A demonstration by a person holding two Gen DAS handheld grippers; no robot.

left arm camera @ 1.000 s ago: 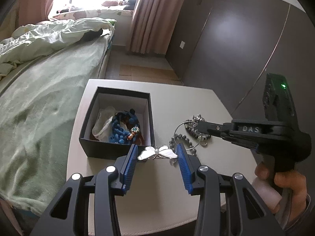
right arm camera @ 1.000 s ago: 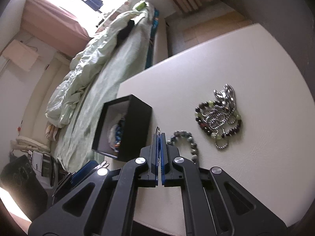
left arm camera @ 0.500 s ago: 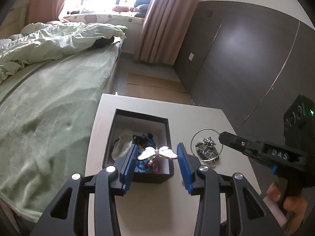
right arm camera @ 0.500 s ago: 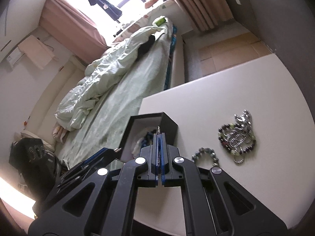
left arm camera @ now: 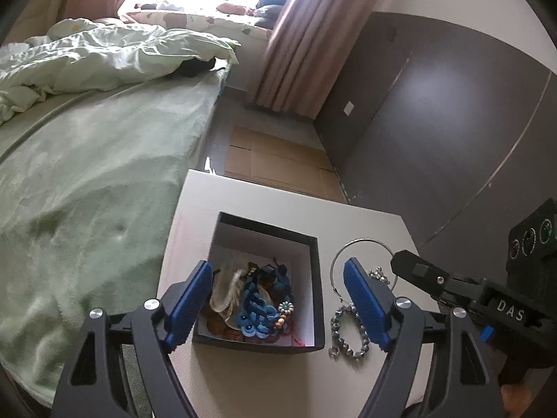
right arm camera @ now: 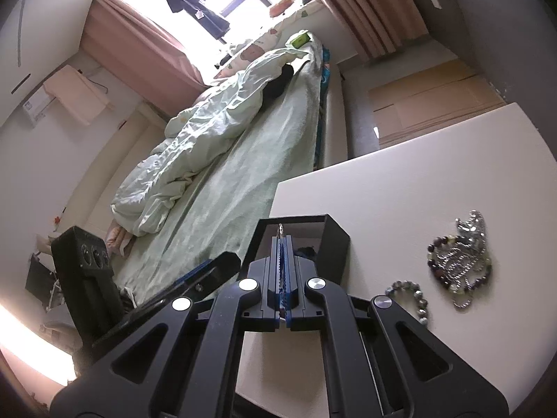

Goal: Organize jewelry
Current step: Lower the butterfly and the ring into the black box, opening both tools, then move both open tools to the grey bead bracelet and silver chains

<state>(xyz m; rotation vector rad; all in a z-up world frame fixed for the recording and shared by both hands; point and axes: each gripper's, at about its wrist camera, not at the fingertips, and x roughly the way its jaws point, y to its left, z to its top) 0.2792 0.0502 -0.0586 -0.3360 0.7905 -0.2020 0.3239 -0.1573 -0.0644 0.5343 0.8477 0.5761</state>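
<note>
A black open box [left arm camera: 310, 345] sits on the white table [left arm camera: 365, 219] and holds blue beaded jewelry [left arm camera: 259, 308] and a pale piece [left arm camera: 226, 292]. My left gripper [left arm camera: 278, 292] is open and empty above the box. A grey bead bracelet [left arm camera: 348, 334] and a thin silver hoop [left arm camera: 362, 244] lie right of the box. My right gripper [right arm camera: 282, 244] is shut on the thin silver hoop, whose tip [right arm camera: 280, 230] sticks out past the pads, by the box [right arm camera: 334, 244]. A pile of chains and bead bracelets [right arm camera: 459, 261] lies on the table to its right.
A bed with green bedding [left arm camera: 87, 160] runs along the table's left edge. A dark wardrobe wall [left arm camera: 435, 122] stands to the right. Cardboard sheets [left arm camera: 278, 160] lie on the floor beyond the table. The grey bracelet [right arm camera: 410, 296] lies close to the right gripper.
My left gripper opened wide and the silver butterfly piece it held is gone from between its pads. Both grippers rose and tilted over the box.
</note>
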